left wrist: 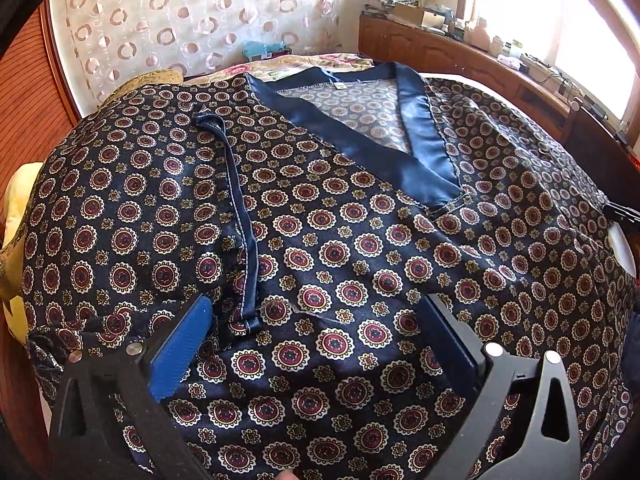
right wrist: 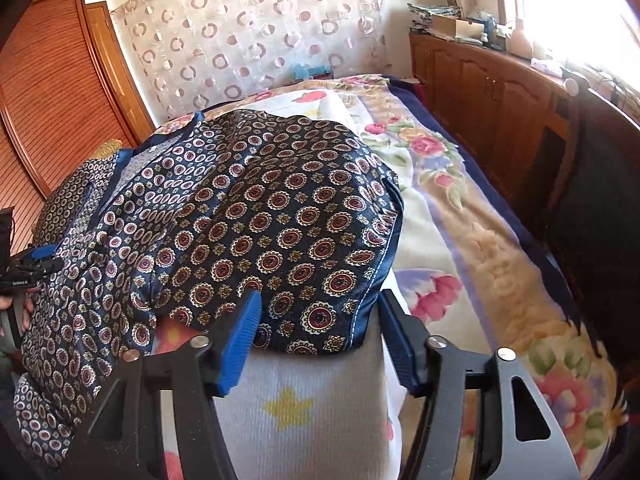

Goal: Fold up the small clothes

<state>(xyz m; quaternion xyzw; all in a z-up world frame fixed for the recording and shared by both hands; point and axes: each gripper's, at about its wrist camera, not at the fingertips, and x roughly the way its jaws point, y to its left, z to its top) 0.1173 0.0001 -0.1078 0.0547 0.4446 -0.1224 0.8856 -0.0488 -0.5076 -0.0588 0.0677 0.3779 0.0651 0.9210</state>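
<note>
Left claw (left wrist: 316,344) wide open over patterned shirt (left wrist: 340,240); neck tag (left wrist: 340,86) at 12 o'clock unreadable. Right claw (right wrist: 320,336) wide open, straddling the sleeve (right wrist: 288,232) hem.

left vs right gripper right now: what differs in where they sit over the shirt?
The left gripper hovers over the patterned shirt body, fabric all around its fingers. The right gripper straddles a sleeve edge, with the bed cover beneath. Both have open jaws, nothing clamped.
</note>
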